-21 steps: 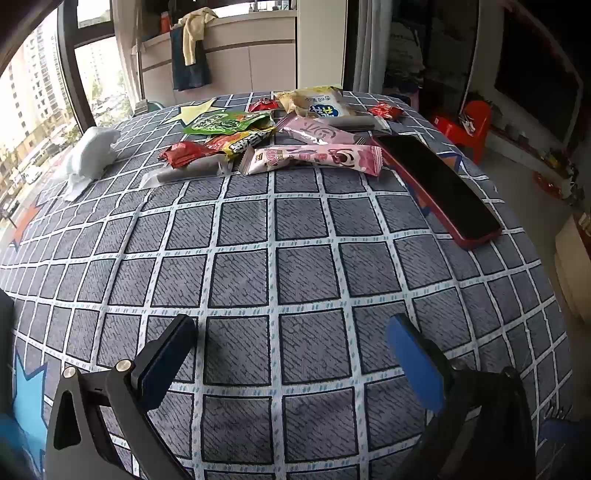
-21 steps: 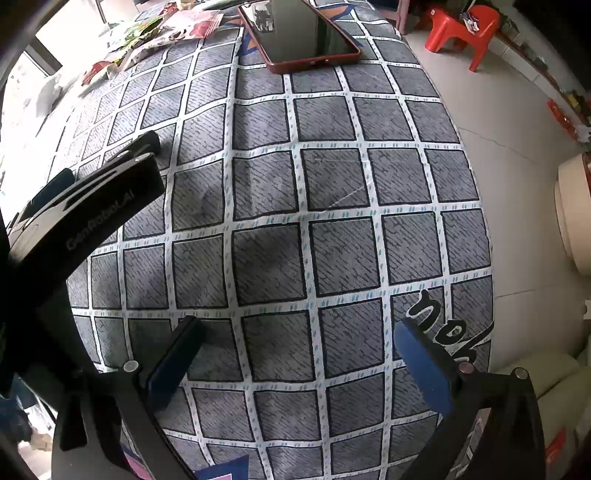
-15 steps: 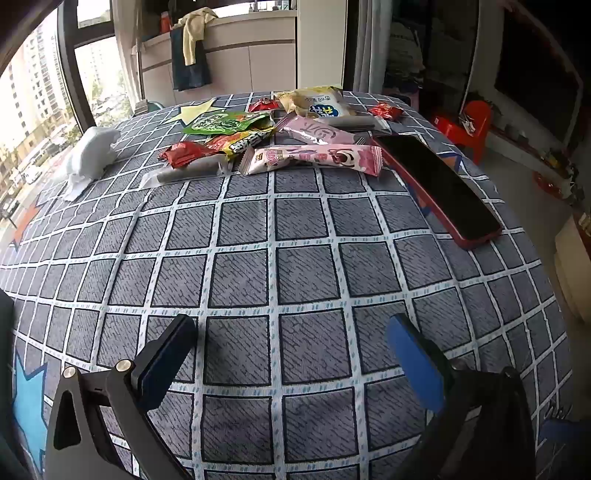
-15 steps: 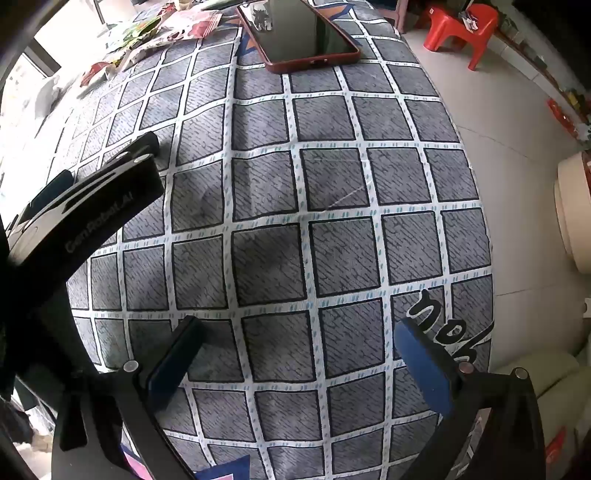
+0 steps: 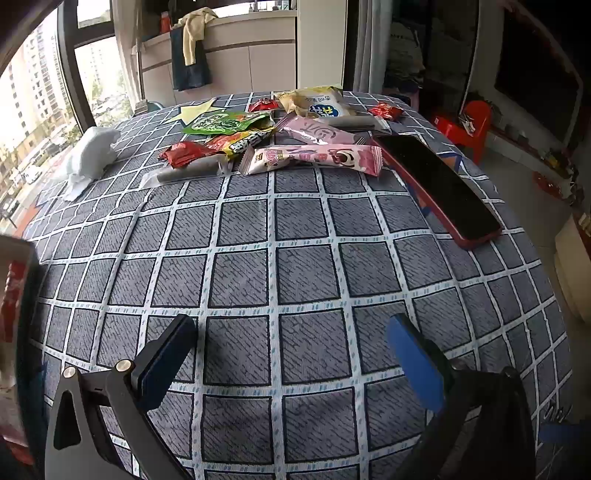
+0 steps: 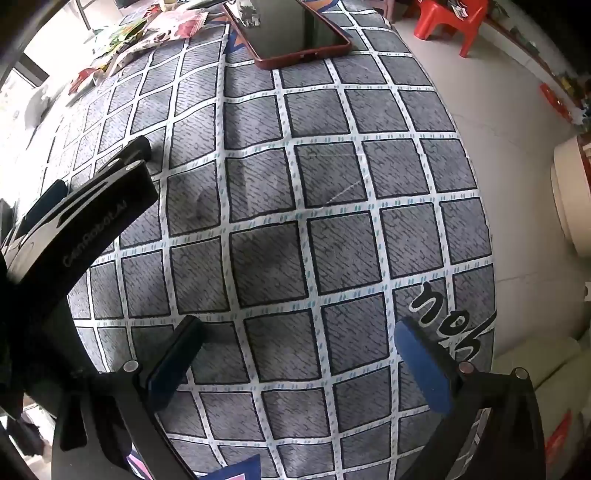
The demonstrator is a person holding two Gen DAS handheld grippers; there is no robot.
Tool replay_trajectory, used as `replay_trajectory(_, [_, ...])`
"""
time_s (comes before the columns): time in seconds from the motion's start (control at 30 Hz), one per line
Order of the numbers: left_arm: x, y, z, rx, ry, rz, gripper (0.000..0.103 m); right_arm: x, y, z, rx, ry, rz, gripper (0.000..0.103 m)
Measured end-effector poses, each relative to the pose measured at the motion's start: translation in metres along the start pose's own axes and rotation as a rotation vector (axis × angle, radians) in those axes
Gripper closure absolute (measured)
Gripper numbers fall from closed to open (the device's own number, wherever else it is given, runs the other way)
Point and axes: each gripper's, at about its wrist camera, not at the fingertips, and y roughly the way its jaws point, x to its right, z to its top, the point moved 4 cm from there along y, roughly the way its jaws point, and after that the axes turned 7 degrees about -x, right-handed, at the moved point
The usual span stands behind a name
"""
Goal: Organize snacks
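Note:
Several snack packs lie in a pile at the far side of the checked tablecloth (image 5: 295,266): a long pink pack (image 5: 314,157), a second pink pack (image 5: 317,133), a green bag (image 5: 225,123), a red and yellow pack (image 5: 236,142), a yellow and white bag (image 5: 317,103). A dark red tray (image 5: 439,188) lies empty to their right; it also shows in the right wrist view (image 6: 288,29). My left gripper (image 5: 291,343) is open and empty, low over the near cloth. My right gripper (image 6: 299,347) is open and empty near the table's right edge. The left gripper's body (image 6: 81,221) shows at its left.
A crumpled white tissue (image 5: 92,155) lies at the far left of the table. Small red candy wrappers (image 5: 384,110) sit behind the pile. A red plastic chair (image 5: 469,125) stands on the floor to the right. A red and white object (image 5: 11,295) intrudes at the left edge.
Both grippers have barely moved and stay open. A blurred red and white object has come into the left wrist view at the left edge.

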Motion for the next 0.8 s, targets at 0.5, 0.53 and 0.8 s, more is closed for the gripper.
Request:
replay_trajectory(0.5, [0.0010,-0.0012,0.0003,0.000,0.000,0.000,0.000,-0.0041,0.0039,0.0077,-0.007,0.032,0.006,0.000])
replay_trajectory(0.53, [0.0011,-0.0015,0.0004,0.000,0.000,0.000,0.000,-0.0033,0.0035,0.0087,-0.007,0.032,0.007,0.000])
replay_trajectory(0.8, [0.0009,-0.0014,0.0003,0.000,0.000,0.000,0.000,-0.0042,0.0032,0.0102,-0.007,0.032,0.007,0.000])
